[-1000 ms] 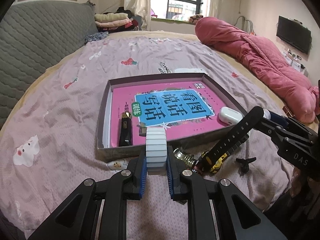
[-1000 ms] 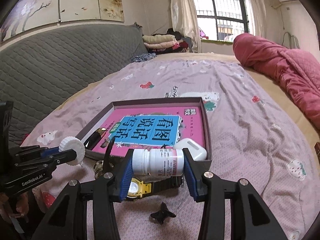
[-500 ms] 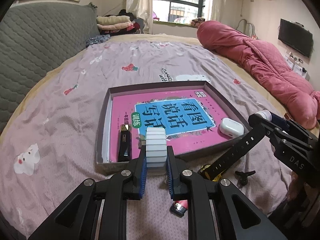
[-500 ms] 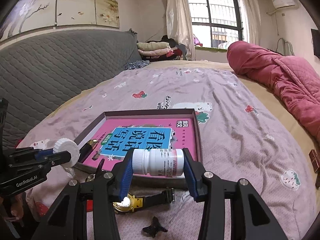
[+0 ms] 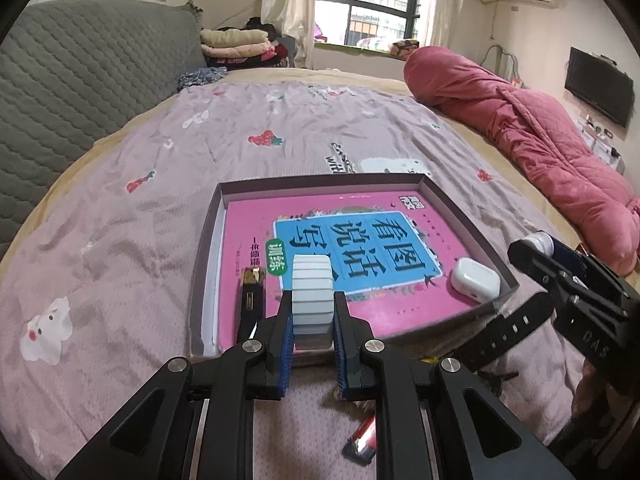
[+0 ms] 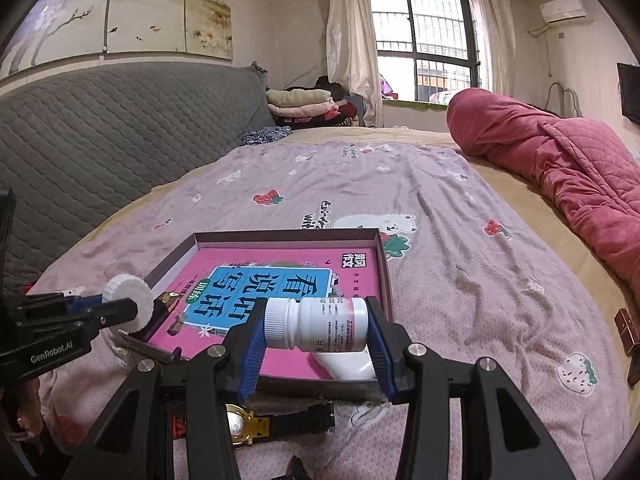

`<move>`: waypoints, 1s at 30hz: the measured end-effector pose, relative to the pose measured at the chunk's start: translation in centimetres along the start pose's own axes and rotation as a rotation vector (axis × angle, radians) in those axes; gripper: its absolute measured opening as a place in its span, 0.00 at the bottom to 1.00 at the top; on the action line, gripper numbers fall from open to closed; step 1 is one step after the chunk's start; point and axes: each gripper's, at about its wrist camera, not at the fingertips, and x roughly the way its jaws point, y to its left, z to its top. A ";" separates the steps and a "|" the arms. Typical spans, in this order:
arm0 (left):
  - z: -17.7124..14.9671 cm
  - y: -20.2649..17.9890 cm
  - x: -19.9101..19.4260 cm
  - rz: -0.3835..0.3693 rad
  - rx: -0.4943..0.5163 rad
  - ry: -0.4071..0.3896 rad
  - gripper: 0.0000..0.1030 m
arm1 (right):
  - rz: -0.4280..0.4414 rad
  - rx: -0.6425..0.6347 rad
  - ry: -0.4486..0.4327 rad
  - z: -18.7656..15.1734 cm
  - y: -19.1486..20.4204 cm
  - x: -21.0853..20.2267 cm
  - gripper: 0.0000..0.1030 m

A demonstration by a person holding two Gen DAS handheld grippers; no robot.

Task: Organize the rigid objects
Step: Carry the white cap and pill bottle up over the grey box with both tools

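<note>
White and ribbed, the small wheel-shaped cap (image 5: pixel 313 300) sits edge-on between the blue pads of our left gripper (image 5: pixel 313 322), whose jaws are clenched on its two flat faces. We hold it above the near edge of the shallow box (image 5: pixel 452 205) on the bed (image 5: pixel 120 216); seen from the right wrist, the same cap (image 6: pixel 129 302) hangs over the box's near left corner.

Our right gripper (image 6: pixel 316 330) carries a white pill bottle (image 6: pixel 316 323) lying sideways across the gap, cap against the left pad and base against the right, the jaws grasping it end to end above the box's near right part.

Inside the box we see a pink book (image 5: pixel 340 240), a white earbud case (image 5: pixel 476 280) in the near right corner, and a black and gold lighter (image 5: pixel 251 300) along the left side. On the sheet in front of the box lie a black-strapped watch (image 6: pixel 256 424) and a red lighter (image 5: pixel 366 438).
</note>
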 end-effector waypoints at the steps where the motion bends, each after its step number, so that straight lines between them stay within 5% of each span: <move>1: 0.1 -0.1 0.1 0.003 0.004 -0.002 0.17 | 0.000 -0.001 -0.001 0.0 0.1 0.1 0.45; 30: 0.8 -0.3 3.9 0.003 0.016 0.041 0.17 | 0.015 -0.026 0.040 0.5 1.6 4.0 0.45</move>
